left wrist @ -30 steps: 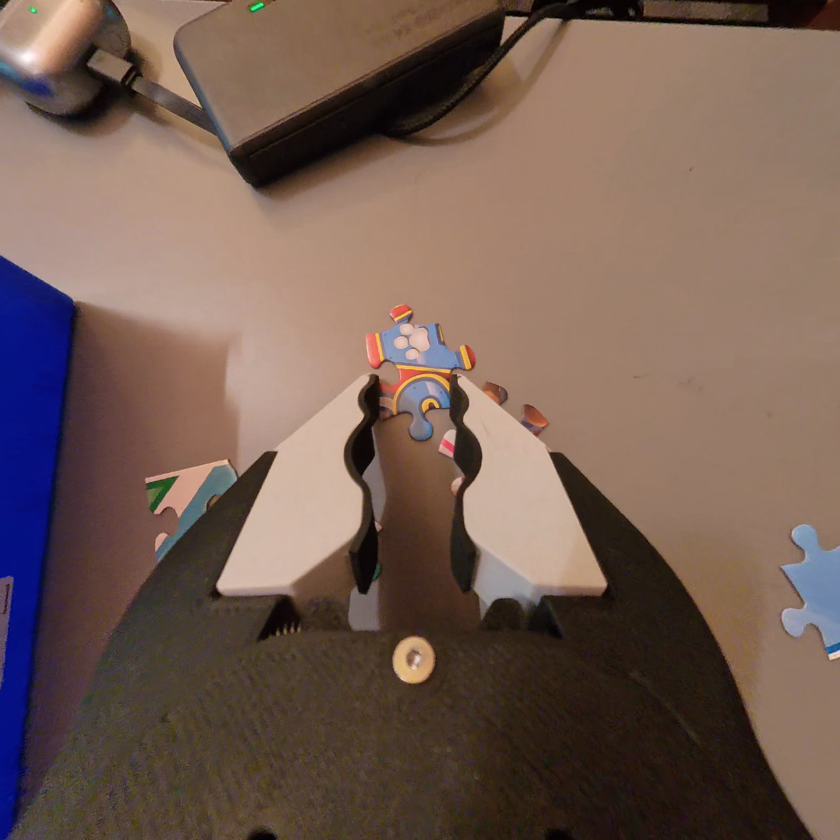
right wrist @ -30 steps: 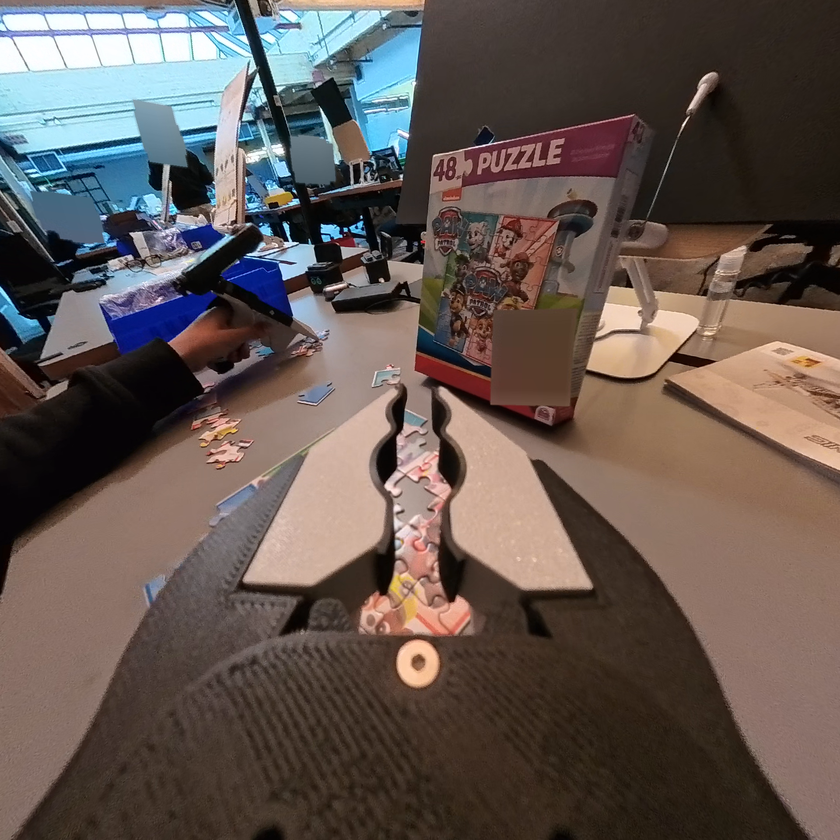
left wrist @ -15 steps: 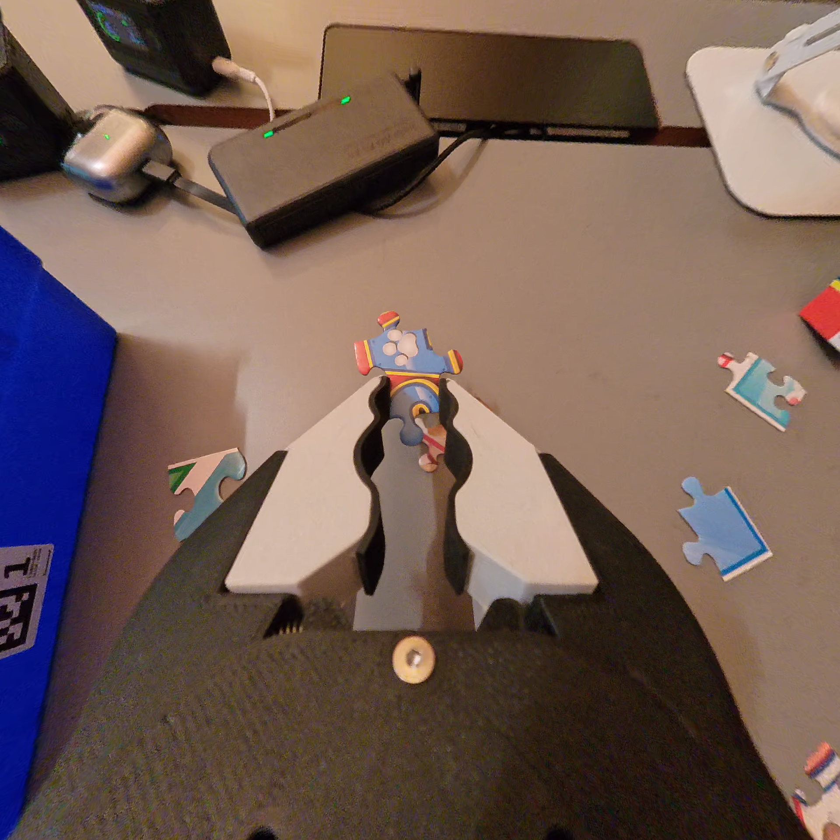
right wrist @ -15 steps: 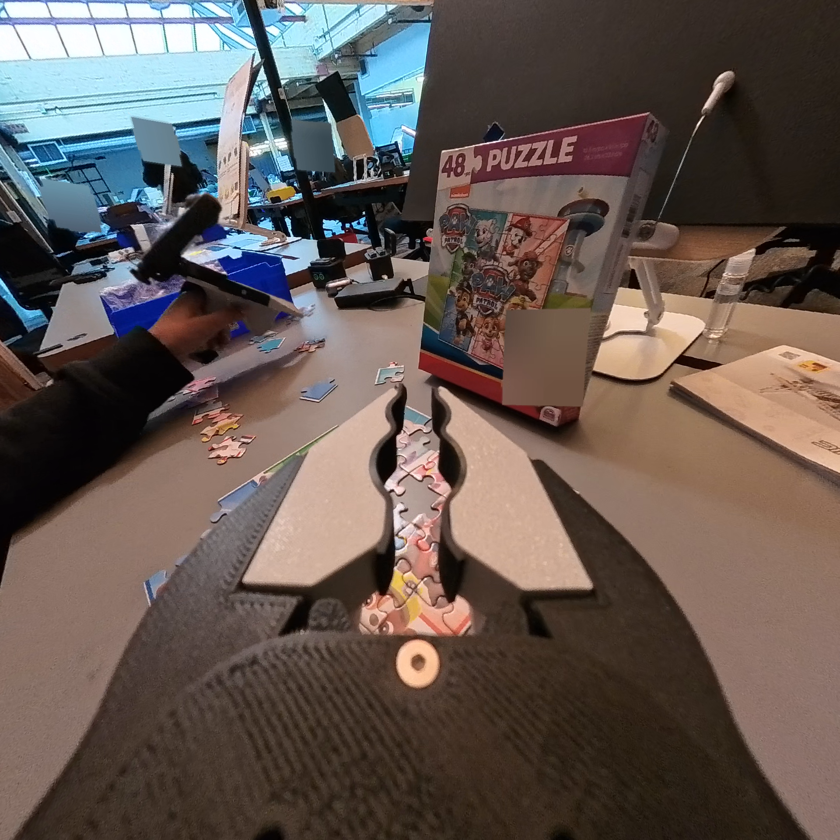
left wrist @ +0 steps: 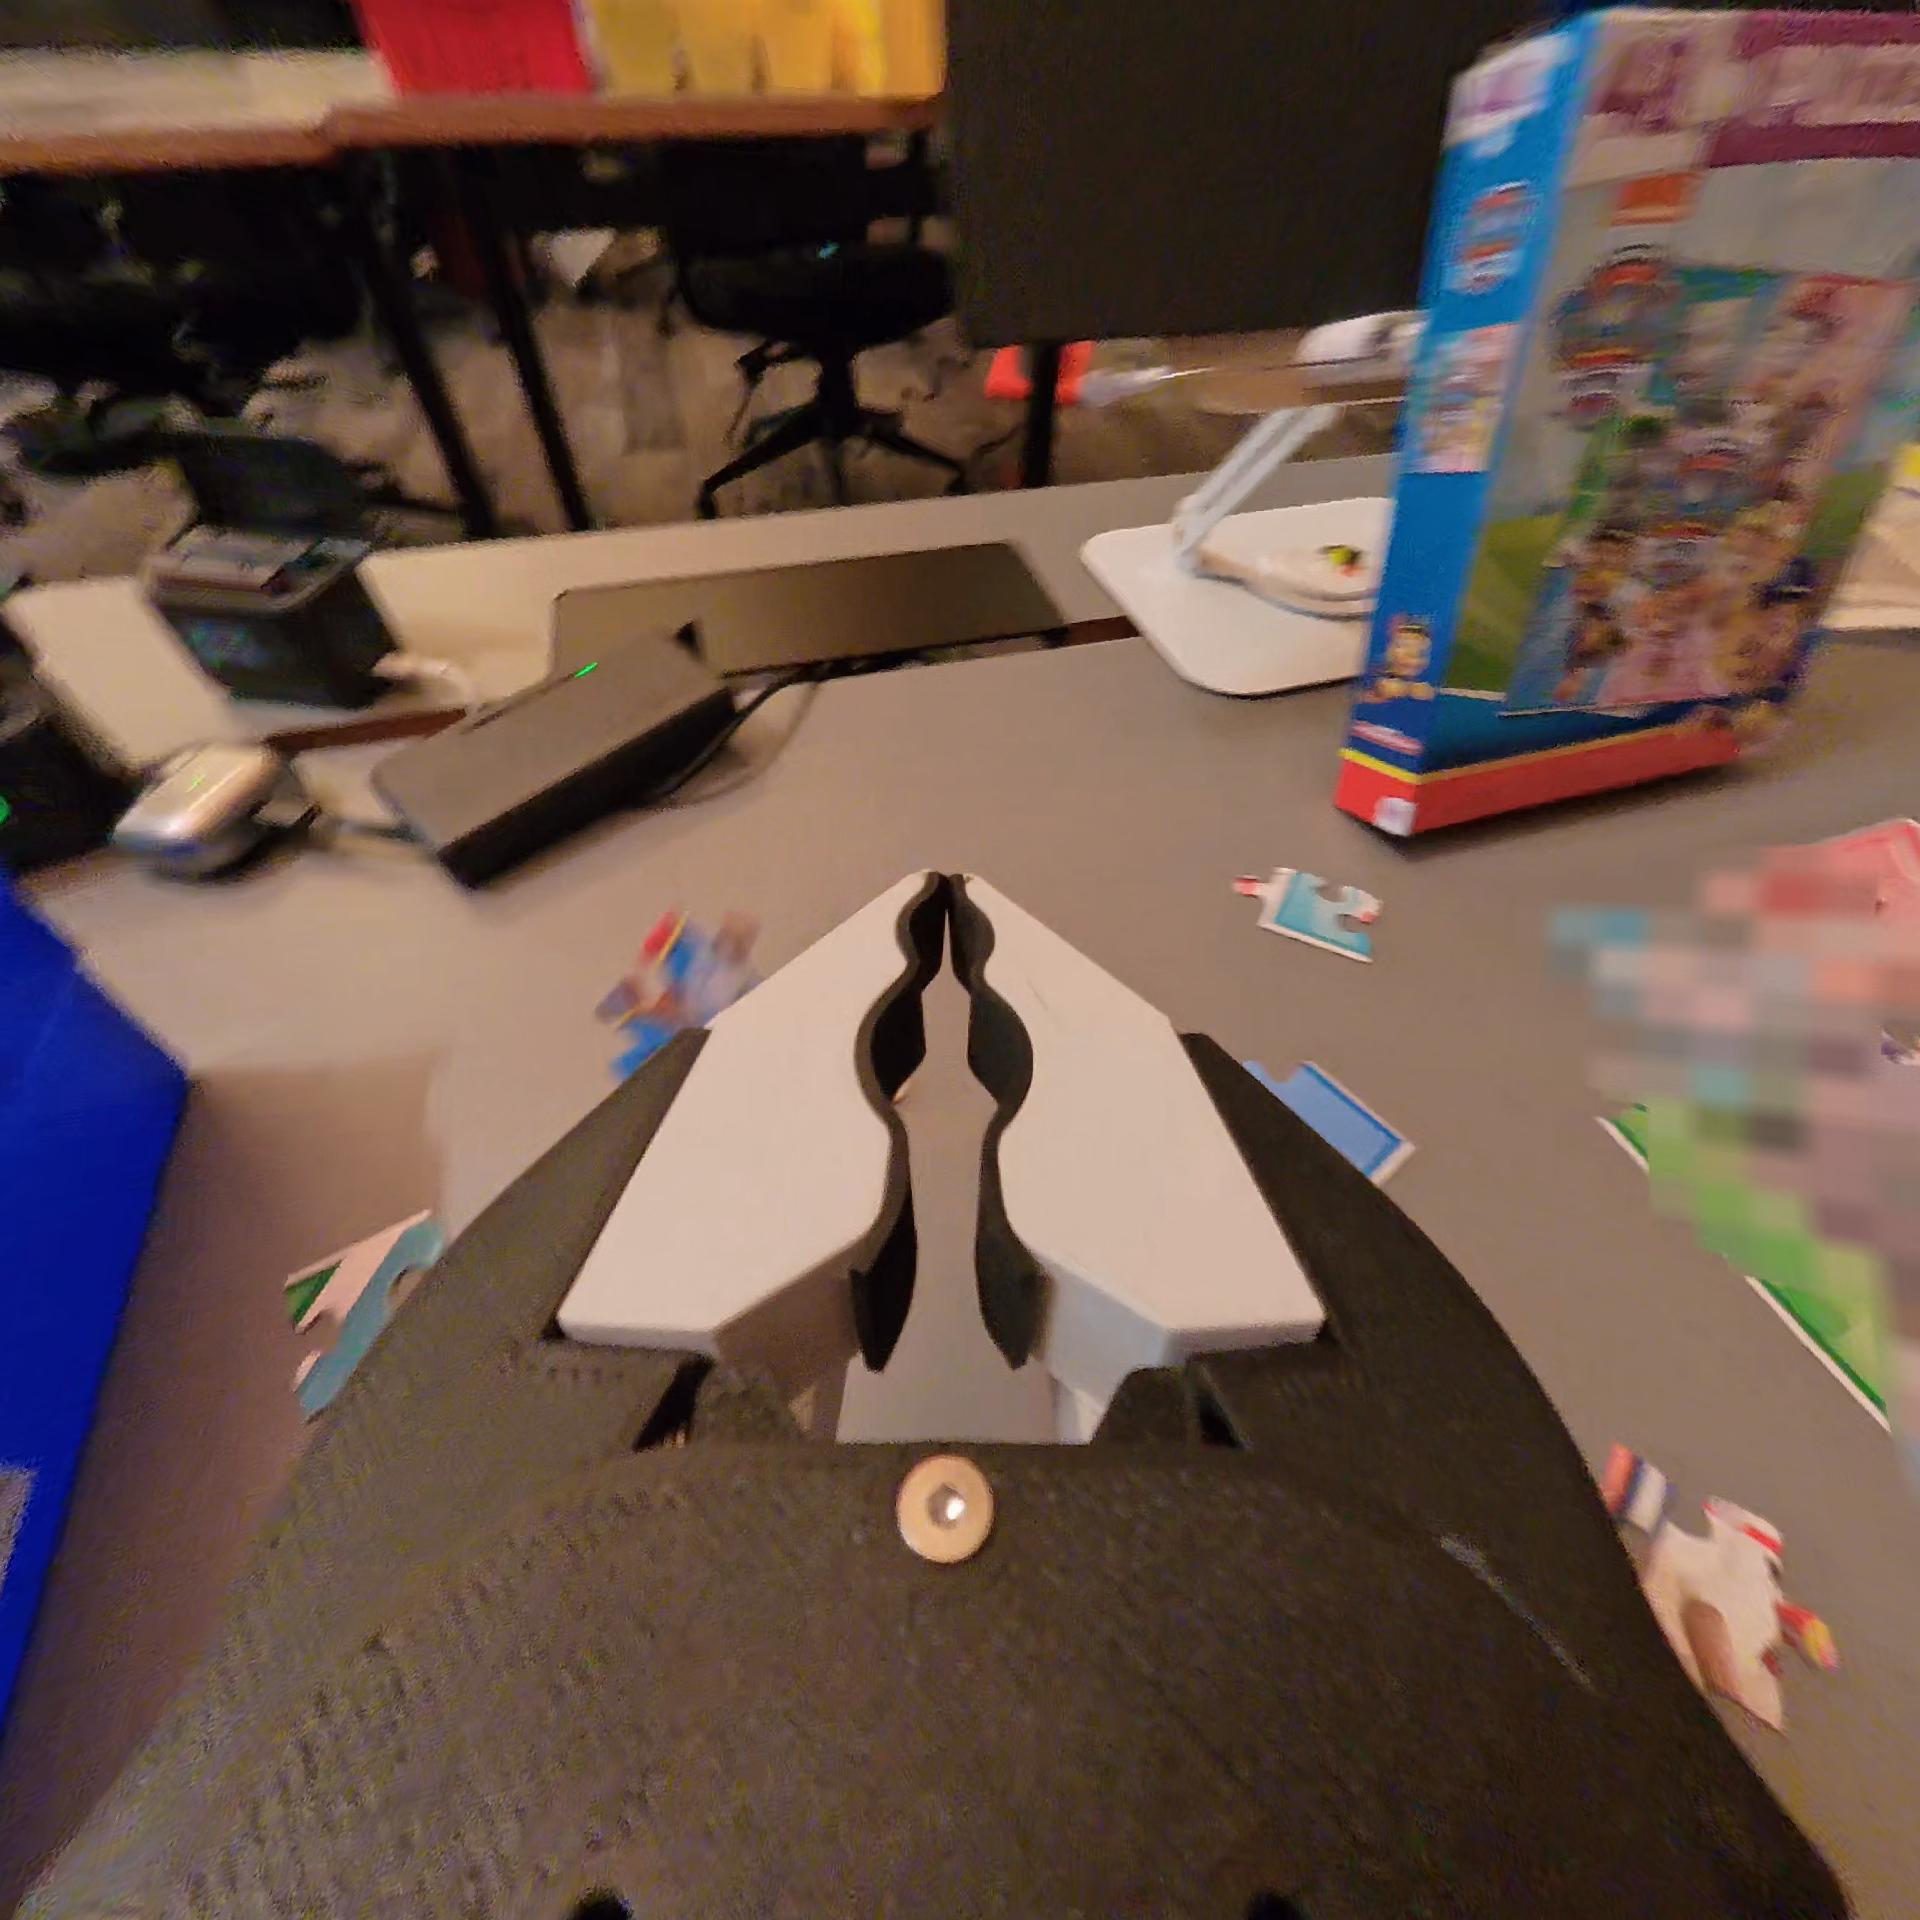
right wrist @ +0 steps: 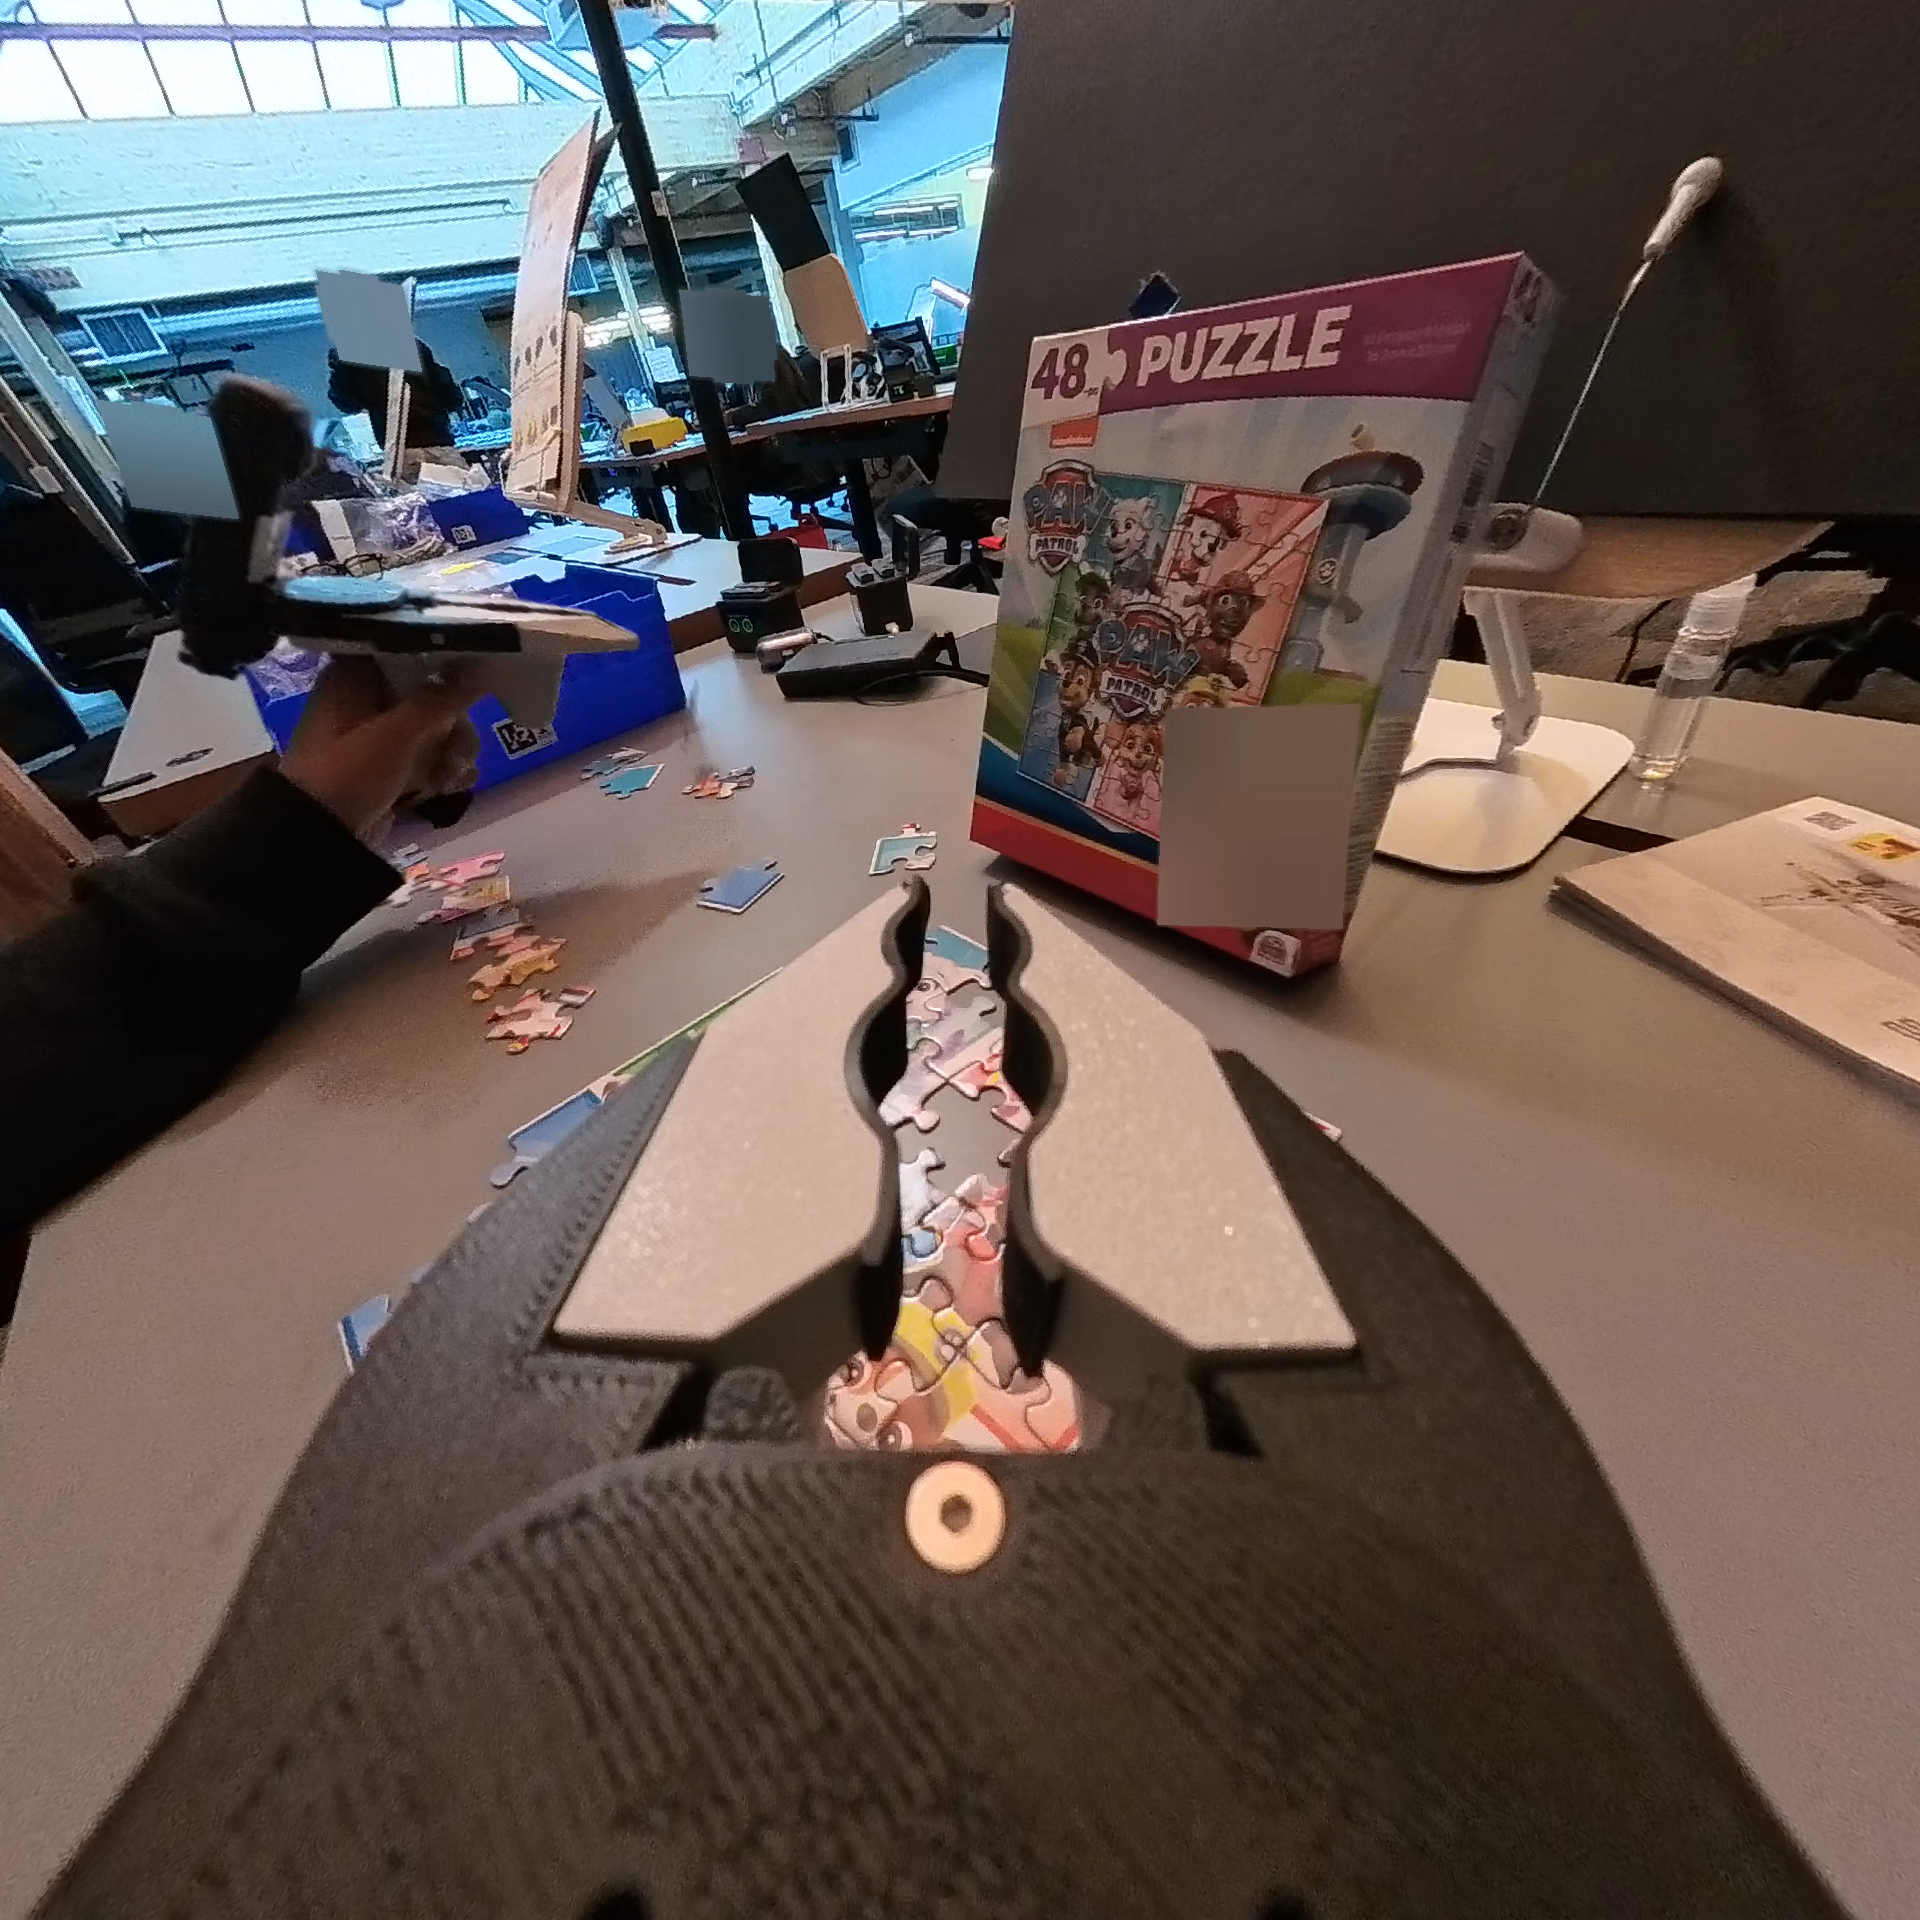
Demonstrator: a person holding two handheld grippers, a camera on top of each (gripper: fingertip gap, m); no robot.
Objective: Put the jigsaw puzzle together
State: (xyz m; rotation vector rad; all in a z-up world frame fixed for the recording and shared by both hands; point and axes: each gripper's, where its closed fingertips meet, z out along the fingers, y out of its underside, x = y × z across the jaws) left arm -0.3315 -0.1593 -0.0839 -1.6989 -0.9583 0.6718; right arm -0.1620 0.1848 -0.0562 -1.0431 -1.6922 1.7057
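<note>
My left gripper point(left wrist: 948, 883) is shut, with its tips touching and nothing showing between them. It is raised above the grey table point(left wrist: 1039, 790). A blurred blue and red puzzle piece point(left wrist: 681, 977) lies on the table just left of its fingers. The right wrist view shows this gripper point(right wrist: 623, 639) held level in a hand, with a bare tip. My right gripper point(right wrist: 956, 894) is slightly open and empty. It hovers over the assembled part of a puzzle point(right wrist: 961, 1039), which shows between its fingers.
An upright puzzle box point(left wrist: 1662, 468) point(right wrist: 1247, 623) stands ahead. A blue bin point(left wrist: 62, 1195) point(right wrist: 582, 686), a black power brick point(left wrist: 561, 758) and a white stand base point(left wrist: 1247, 613) lie around. Loose pieces point(left wrist: 1314, 914) point(right wrist: 740, 886) point(right wrist: 520, 956) are scattered. A booklet point(right wrist: 1766, 914) lies right. The gap from one gripper's tips to the other's is roughly 40 cm. From my left tips it is roughly 20 cm to the black power brick point(left wrist: 561, 758); from my right, 55 cm.
My left gripper closed around the blue piece's lower tab, then lifted and tilted up. The piece stayed on the table and the pads came together on air. My right gripper has barely moved.
</note>
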